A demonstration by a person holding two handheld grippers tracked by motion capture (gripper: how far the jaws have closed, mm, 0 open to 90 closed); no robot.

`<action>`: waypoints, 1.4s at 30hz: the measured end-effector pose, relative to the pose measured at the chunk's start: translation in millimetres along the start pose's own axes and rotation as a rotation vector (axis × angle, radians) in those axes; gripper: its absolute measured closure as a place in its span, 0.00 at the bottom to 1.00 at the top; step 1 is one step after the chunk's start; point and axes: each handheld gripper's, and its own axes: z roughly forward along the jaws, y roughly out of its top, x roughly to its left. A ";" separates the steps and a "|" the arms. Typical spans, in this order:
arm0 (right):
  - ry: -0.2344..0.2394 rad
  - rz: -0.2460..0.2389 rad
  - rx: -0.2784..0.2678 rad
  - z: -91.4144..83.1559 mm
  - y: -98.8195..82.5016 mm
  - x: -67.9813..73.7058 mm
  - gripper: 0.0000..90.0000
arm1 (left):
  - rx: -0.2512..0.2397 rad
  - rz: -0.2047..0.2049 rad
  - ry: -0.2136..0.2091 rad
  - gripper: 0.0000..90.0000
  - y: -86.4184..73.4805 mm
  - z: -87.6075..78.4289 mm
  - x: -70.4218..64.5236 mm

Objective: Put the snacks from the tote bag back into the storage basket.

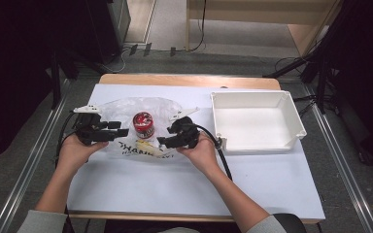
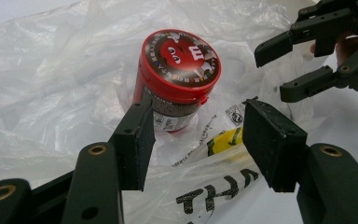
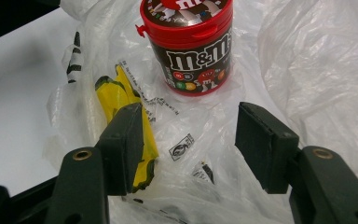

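A small candy tub (image 1: 144, 124) with a red lid stands upright on a crumpled clear plastic bag (image 1: 122, 108) printed in black and yellow. My left gripper (image 1: 121, 132) lies just left of the tub, open, its jaws pointing toward it. In the left gripper view the tub (image 2: 177, 79) stands just beyond the left gripper (image 2: 198, 135), nothing between the pads. My right gripper (image 1: 161, 141) is open at the tub's right, low over the bag. In the right gripper view the tub (image 3: 191, 46) stands ahead of the open right gripper (image 3: 191, 140), with bag film (image 3: 284, 56) beneath.
A white rectangular tray (image 1: 257, 93) stands at the right of the table with nothing in it. A white sheet (image 1: 175, 179) covers the tabletop. The far right gripper (image 2: 279, 65) shows open in the left gripper view. Dark stands and cables surround the table.
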 end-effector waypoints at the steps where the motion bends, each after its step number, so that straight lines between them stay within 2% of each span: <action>1: 0.005 0.008 0.004 0.7 0.5 0.0 0.48 | -0.001 0.001 -0.001 0.50 -0.3 0.1 0.6; 13: 0.024 -0.019 0.000 14.2 19.3 7.4 0.46 | -0.006 -0.004 -0.009 0.50 -0.5 -0.5 1.4; 17: 0.014 -0.032 -0.009 19.1 25.2 10.2 0.46 | -0.009 -0.006 -0.007 0.50 -0.5 -1.5 2.7; 19: 0.014 -0.026 -0.022 22.1 26.9 9.5 0.45 | -0.010 -0.008 -0.008 0.50 -0.6 -1.7 2.8; 23: 0.006 -0.020 -0.007 29.3 29.0 7.5 0.41 | -0.018 -0.009 -0.007 0.50 -0.5 -2.7 3.0; 29: 0.002 -0.024 -0.019 34.8 36.9 7.5 0.40 | -0.022 -0.007 -0.004 0.50 0.2 -4.3 2.6; 33: -0.004 -0.013 -0.042 38.1 37.6 5.4 0.39 | -0.022 -0.007 -0.002 0.50 0.0 -4.4 2.8; 42: 0.002 -0.006 -0.035 49.9 32.8 -0.5 0.37 | -0.027 -0.011 -0.005 0.50 0.2 -5.6 3.9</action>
